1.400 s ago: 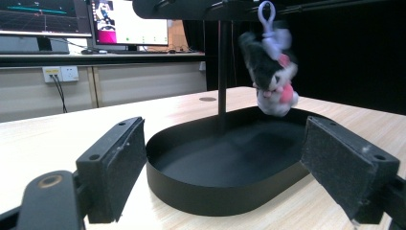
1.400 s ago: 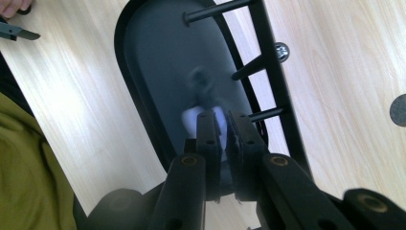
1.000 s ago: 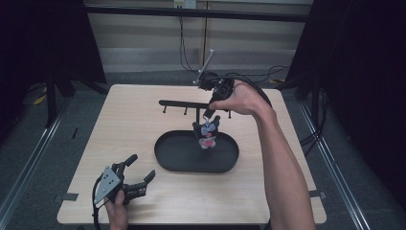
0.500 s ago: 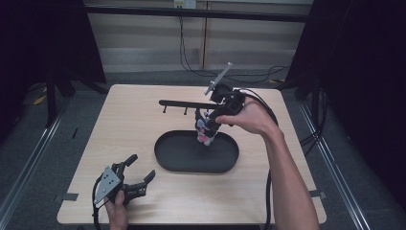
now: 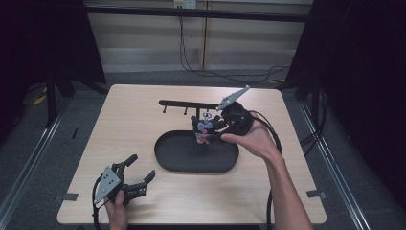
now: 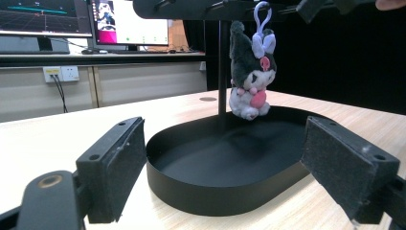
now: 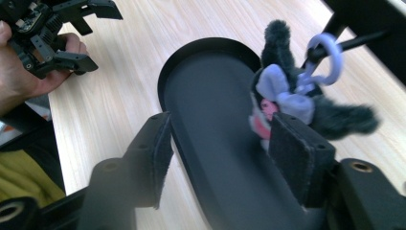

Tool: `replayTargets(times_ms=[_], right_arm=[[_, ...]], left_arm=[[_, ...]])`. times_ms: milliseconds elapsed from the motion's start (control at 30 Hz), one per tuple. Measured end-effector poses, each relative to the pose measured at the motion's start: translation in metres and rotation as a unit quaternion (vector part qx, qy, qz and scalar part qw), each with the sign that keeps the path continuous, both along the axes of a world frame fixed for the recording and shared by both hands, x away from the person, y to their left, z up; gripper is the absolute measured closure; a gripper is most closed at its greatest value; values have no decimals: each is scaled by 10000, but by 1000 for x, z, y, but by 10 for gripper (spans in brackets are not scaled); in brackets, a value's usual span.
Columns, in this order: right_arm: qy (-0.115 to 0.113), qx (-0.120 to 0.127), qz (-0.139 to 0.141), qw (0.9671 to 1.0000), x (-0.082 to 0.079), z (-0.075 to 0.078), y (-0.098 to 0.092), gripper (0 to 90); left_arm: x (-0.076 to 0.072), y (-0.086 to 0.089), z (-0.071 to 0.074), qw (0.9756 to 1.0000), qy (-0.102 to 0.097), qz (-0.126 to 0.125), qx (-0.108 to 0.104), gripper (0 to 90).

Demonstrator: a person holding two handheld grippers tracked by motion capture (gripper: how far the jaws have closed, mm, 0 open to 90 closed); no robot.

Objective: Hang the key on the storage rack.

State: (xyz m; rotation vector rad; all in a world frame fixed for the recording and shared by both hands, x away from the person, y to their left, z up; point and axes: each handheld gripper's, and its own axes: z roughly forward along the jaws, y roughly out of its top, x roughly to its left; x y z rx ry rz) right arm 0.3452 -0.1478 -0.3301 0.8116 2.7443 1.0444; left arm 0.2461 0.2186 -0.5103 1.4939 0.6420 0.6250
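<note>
The right gripper (image 5: pixel 210 130) has just been opening its jaws; the plush keychain (image 7: pixel 282 103) is hanging by its ring from a peg of the black rack (image 5: pixel 191 103), just ahead of the right-hand jaw and free of both pads. Below the jaws a black oval tray (image 5: pixel 165 155) is sitting on the pale wooden table (image 5: pixel 129 120). The left gripper (image 5: pixel 136 175) is resting with its jaws wide apart, facing the tray; monitors (image 6: pixel 129 21) are glowing beyond.

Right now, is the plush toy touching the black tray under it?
Apart. In the left gripper view the plush toy hangs by its loop from the rack, with clear space above the black tray.
</note>
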Motion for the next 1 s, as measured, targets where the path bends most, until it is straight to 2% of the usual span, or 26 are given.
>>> replayTargets(times_ms=[167,200,233,300,367,467,500,567,633,700,767,833,933,967,1000], right_arm=[[-153,91,-12,9998,-18,-14,1,343],[-238,193,-24,9995,-21,-17,1,333],[-229,284,-51,9993,-25,-20,0,328],[-286,521,-163,9981,-32,-28,-3,300],[-322,493,-256,9979,-38,-38,-5,242],[-296,707,-469,9960,-44,-52,-11,187],[-358,756,-549,9950,-46,-56,-13,136],[-521,795,-630,9935,-50,-66,-16,155],[-679,813,-944,9899,-54,-75,-20,145],[-850,920,-1334,9831,-58,-83,-24,142],[-889,981,-1468,9803,-61,-92,-27,142],[-1142,924,-1543,9770,-68,-100,-28,142],[-1559,767,-1833,9676,-77,-111,-27,146],[-1616,811,-1929,9644,-81,-116,-28,144],[-1622,859,-1983,9628,-83,-121,-29,142]], left_arm=[[0,0,0,10000,-2,0,7,154],[0,0,0,10000,-5,3,4,154],[0,0,0,10000,-7,3,4,154],[0,0,0,10000,-7,3,7,154],[0,0,0,10000,-6,3,6,154],[0,0,0,10000,-1,3,4,154],[0,0,0,10000,-2,4,6,154],[0,0,0,10000,-2,3,5,154],[0,0,0,10000,-1,4,4,154],[0,0,0,10000,-1,2,6,154],[0,0,0,10000,0,3,4,154],[0,0,0,10000,-1,3,6,154],[0,0,0,10000,-3,4,5,154],[0,0,0,10000,-4,4,5,154],[0,0,0,10000,-4,4,5,154]])
